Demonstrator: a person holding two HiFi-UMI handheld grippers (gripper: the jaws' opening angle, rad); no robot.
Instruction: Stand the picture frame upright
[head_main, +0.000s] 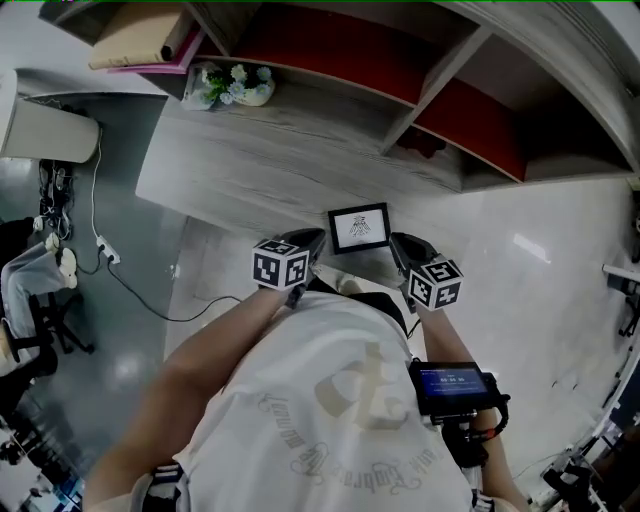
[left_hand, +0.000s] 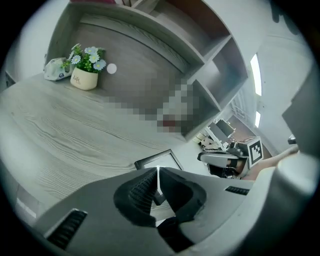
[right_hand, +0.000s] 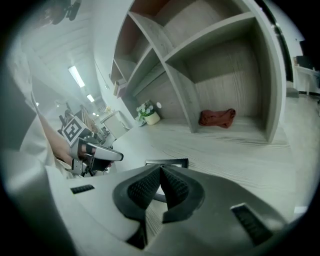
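A small black picture frame (head_main: 358, 228) with a white picture stands near the front edge of the pale wooden desk (head_main: 260, 160), tipped back, its face toward me. My left gripper (head_main: 318, 243) is at its left side and my right gripper (head_main: 397, 245) at its right side. In the left gripper view the jaws (left_hand: 158, 172) show a thin slit between them, with the frame (left_hand: 156, 160) just beyond the tips and a dark part of it showing low in the gap. In the right gripper view the jaws (right_hand: 160, 169) meet at the tips, the frame (right_hand: 167, 163) right behind them.
A potted flower (head_main: 232, 85) sits at the desk's far left. Shelf compartments rise along the back, one holding a red cloth (right_hand: 217, 118). A black device with a screen (head_main: 452, 385) hangs at my waist. A cable (head_main: 130, 290) runs over the floor at left.
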